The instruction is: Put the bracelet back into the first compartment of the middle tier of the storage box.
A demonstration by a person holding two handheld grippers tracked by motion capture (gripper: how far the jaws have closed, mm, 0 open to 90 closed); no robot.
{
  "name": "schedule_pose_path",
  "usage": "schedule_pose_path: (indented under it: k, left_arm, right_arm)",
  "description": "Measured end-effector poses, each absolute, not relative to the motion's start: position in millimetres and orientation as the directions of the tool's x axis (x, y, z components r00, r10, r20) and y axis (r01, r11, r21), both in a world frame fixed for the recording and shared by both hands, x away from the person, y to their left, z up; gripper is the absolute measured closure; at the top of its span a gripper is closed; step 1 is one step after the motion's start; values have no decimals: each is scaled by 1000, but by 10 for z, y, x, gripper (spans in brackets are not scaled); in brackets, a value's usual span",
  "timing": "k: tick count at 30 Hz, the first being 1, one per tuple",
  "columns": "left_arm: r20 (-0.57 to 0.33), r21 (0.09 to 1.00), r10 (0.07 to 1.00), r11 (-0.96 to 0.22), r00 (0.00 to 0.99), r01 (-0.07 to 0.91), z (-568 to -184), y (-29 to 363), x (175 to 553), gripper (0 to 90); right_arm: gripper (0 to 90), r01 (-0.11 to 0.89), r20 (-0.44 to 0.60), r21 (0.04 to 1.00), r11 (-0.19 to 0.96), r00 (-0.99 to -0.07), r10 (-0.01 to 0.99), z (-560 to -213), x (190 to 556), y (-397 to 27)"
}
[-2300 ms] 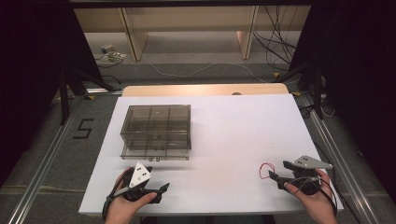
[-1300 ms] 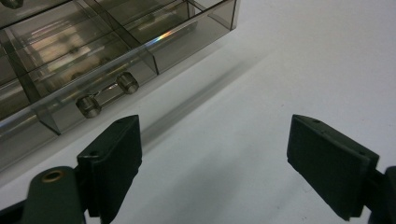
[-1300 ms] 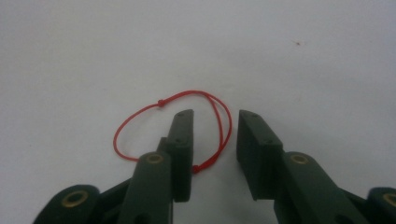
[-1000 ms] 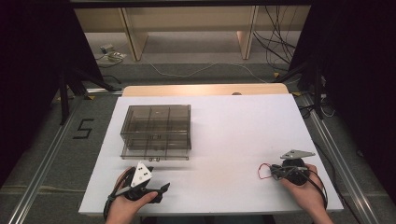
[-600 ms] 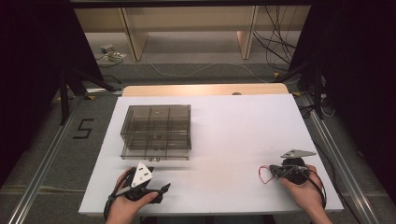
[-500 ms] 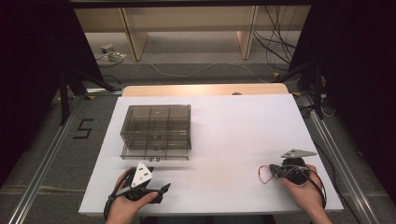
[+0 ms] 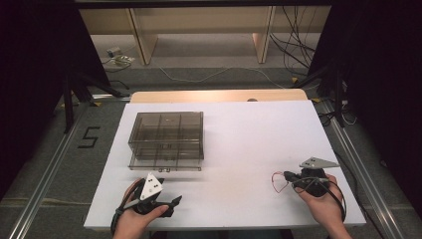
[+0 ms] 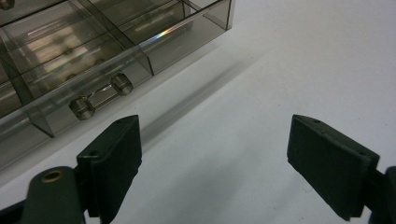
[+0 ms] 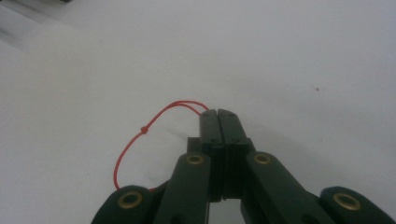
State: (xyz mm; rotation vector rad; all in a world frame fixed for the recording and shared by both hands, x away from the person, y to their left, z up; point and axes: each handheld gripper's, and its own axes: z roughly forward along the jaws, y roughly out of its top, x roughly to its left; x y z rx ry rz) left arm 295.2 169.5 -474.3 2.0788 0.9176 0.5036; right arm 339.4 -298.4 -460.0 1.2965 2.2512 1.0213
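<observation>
Jaws of the right gripper (image 9: 218, 114) are pinching a red string (image 9: 140, 130) tight, left gripper (image 8: 212, 158) gaping; any tug risks it slipping free.

From above my side I look down on the table (image 7: 239, 129); my jaw cameras skim close over its white top.

The person's left hand (image 7: 137, 214) grips the black two-jaw left gripper (image 7: 171, 201) with its grey three-cornered plate tilted up, its jaws standing wide apart with nothing between the pads (image 8: 116, 154). The right hand (image 7: 323, 201) holds the black right gripper (image 7: 287, 175) low, plate lying level on top, jaws pointing toward the left gripper. Its jaws are pressed together, pinching a thin red string (image 9: 140, 133) that loops out beside them.
</observation>
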Motion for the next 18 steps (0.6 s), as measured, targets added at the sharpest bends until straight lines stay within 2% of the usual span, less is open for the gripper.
schedule_pose_path:
  k: [18]
  left_arm:
    - [41,794,749,-427,662,433,-4744,1683,2950,176]
  right_arm:
    - [900,545,48,766,341,-577,815,-4500,3398,-2732]
